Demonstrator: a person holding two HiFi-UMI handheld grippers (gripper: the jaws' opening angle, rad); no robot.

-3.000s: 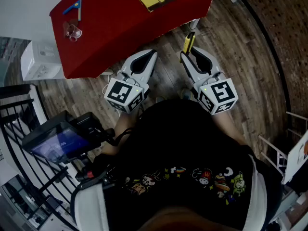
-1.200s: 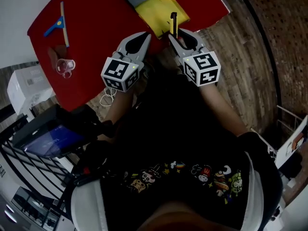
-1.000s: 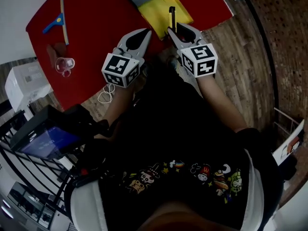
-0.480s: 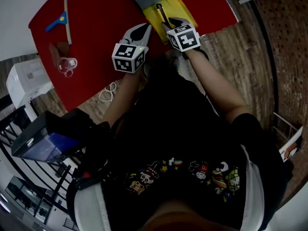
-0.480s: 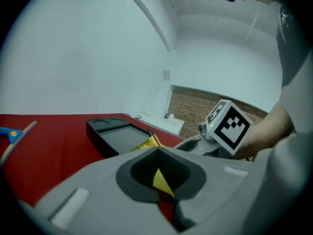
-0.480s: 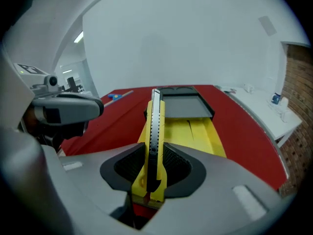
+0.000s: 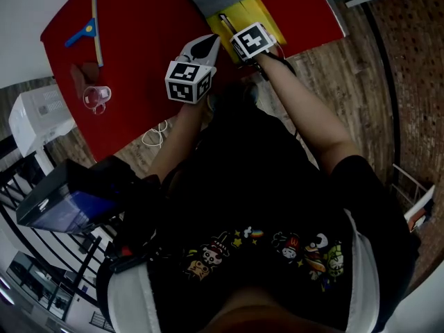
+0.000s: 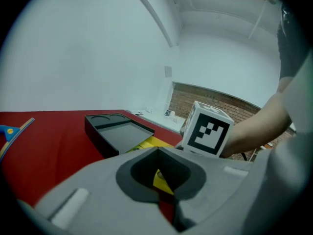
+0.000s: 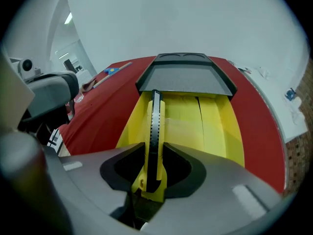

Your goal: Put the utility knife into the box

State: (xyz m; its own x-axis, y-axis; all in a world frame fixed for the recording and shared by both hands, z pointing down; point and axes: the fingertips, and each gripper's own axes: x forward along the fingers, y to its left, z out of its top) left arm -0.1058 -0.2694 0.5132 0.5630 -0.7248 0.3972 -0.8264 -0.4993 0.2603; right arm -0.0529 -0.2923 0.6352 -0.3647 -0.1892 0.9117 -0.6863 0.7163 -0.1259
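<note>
The utility knife, yellow with a black ridged slider, is clamped upright between the jaws of my right gripper. Its tip points over the open yellow box, whose grey lid lies at the far end. In the head view the right gripper holds the knife above the box at the red table's near edge. My left gripper hovers just left of the box, jaws shut with nothing between them. From the left gripper view I see the lid and a strip of box.
A blue-and-wood tool and a small clear glass lie on the table's left part. A white appliance stands on the wooden floor left of the table. A black railing and a device with a screen are at lower left.
Both grippers moved from over the floor to over the table. The right one carried the knife forward and lowered it over the yellow box; the left stopped beside the box.
</note>
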